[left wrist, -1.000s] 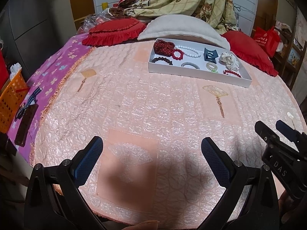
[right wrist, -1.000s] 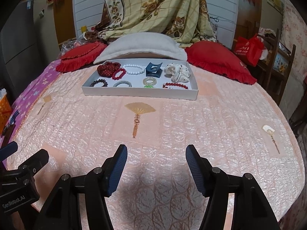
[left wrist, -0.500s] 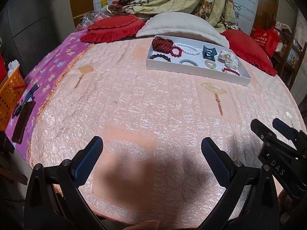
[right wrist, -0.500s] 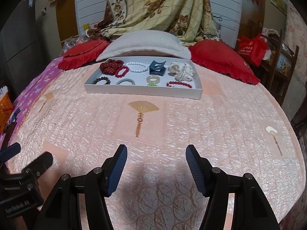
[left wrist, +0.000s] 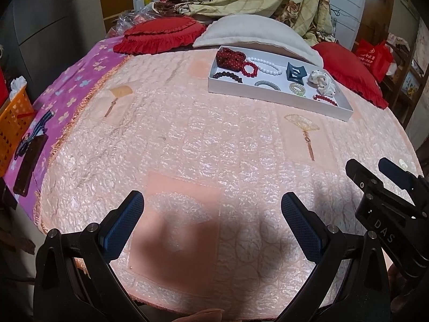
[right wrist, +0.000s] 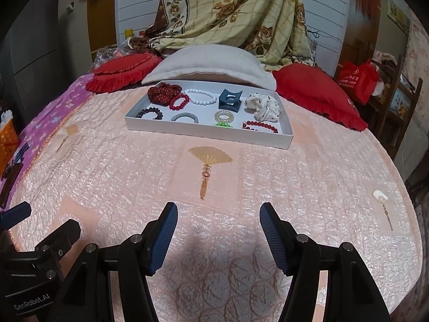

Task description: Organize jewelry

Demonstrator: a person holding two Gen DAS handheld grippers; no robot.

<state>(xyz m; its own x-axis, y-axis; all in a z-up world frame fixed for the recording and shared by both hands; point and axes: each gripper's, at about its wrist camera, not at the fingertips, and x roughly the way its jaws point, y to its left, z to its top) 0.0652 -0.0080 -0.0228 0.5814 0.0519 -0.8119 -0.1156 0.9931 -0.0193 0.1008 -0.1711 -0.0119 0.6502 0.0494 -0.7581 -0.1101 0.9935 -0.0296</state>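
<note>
A shallow white rectangular tray (right wrist: 203,133) lies on the peach quilted bedspread (right wrist: 150,171) and serves as the landmark here. Inside it, at the far left corner, sits a dark red dotted fabric scrunchie (right wrist: 163,94), with a bright red bead bracelet (right wrist: 179,102) touching its right side and a dark brown bead bracelet (right wrist: 149,113) in front of it by the near wall. Further right come a white pearl-like bead bracelet (right wrist: 201,96) along the far side and a grey coiled hair tie (right wrist: 185,117) nearer the front, then a dark blue square hair claw (right wrist: 229,100) with a pale yellow-green coiled tie (right wrist: 224,118) before it. At the right end rest a white black-dotted fabric scrunchie (right wrist: 264,106) and, by the near wall, a deep red bead strand (right wrist: 259,127). Behind the tray lies a cream pillow (right wrist: 206,64), flanked by red frilled cushions (one on each side). Well in front of the tray, over bare bedspread, hover the left gripper (left wrist: 211,214) and the right gripper (right wrist: 218,234); the fingers of both are spread apart and grasp nothing.
</note>
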